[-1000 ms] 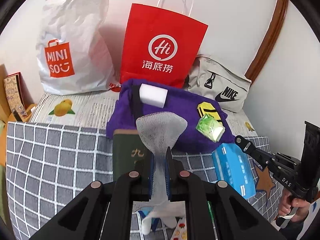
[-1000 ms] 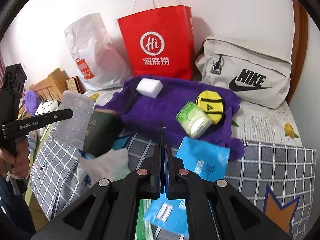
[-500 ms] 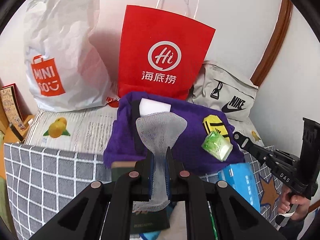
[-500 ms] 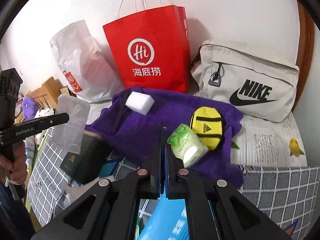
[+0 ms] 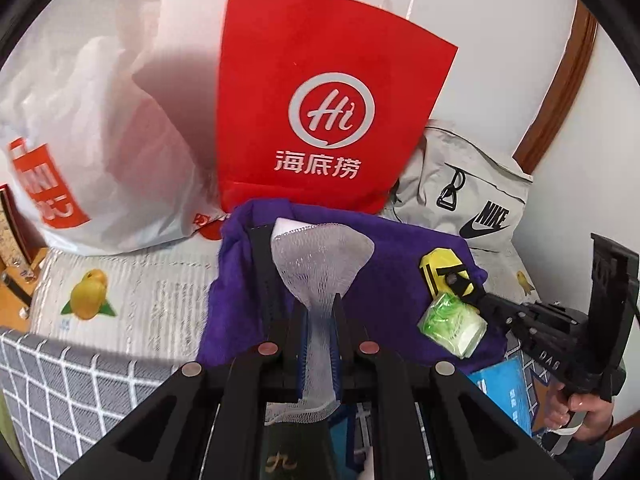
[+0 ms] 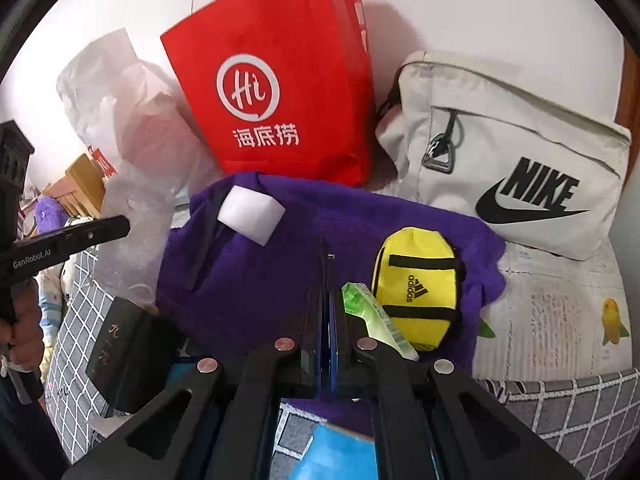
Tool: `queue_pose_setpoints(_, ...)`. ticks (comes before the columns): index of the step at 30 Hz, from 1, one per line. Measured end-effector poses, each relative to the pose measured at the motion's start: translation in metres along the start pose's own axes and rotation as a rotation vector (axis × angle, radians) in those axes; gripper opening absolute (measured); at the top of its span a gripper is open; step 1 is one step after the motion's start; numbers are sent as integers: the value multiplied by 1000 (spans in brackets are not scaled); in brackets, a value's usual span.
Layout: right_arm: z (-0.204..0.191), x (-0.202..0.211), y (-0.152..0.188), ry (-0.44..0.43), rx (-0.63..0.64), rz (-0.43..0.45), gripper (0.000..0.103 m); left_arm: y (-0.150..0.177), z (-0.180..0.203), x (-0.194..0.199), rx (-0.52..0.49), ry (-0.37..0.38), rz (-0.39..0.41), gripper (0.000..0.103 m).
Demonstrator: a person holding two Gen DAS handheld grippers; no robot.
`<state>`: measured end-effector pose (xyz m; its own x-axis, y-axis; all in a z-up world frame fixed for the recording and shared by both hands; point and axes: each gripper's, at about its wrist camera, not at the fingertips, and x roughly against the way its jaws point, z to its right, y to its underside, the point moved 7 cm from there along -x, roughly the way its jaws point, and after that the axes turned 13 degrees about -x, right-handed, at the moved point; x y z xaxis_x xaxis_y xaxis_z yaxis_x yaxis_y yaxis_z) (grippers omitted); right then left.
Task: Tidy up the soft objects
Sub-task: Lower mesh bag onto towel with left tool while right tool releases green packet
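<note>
Left gripper [image 5: 318, 316] jaws pinch the white mesh [image 5: 320, 256] above the purple towel [image 5: 400, 280]; right gripper [image 6: 329, 276] jaws are closed, empty. The limp mesh may snag there.

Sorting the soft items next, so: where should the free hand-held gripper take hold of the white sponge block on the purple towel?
Pinch the white sponge block across its two short sides, coming down from above. It lies flat on the purple towel with nothing touching it, so both sides look open.

Both wrist cameras look forward and down along their fingers, near the purple towel [image 5: 384, 280] [image 6: 280, 272], sharing it and the red bag [image 5: 320, 100] [image 6: 280, 80].
</note>
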<state>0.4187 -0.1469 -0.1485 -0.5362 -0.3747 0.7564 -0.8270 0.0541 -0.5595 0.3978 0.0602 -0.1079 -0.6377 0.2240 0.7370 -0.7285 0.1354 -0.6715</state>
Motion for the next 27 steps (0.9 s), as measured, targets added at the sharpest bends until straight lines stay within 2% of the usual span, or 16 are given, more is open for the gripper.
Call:
queue_pose_setpoints(6,-2,-31,6,28,37,-85,3,-11,5,-23,-9,36,-17,10)
queue_pose_setpoints(12,8,-45,12,47,22,-128,3,-10,3,-40,-25,38,-58,10)
queue_pose_setpoints(16,7,-51,16,67,57,-153,3,-9,-1,-53,-9,42,-80,10)
queue_pose_setpoints(27,11,-51,17,91,85,-152,5,3,0,-85,-10,49,-164,10)
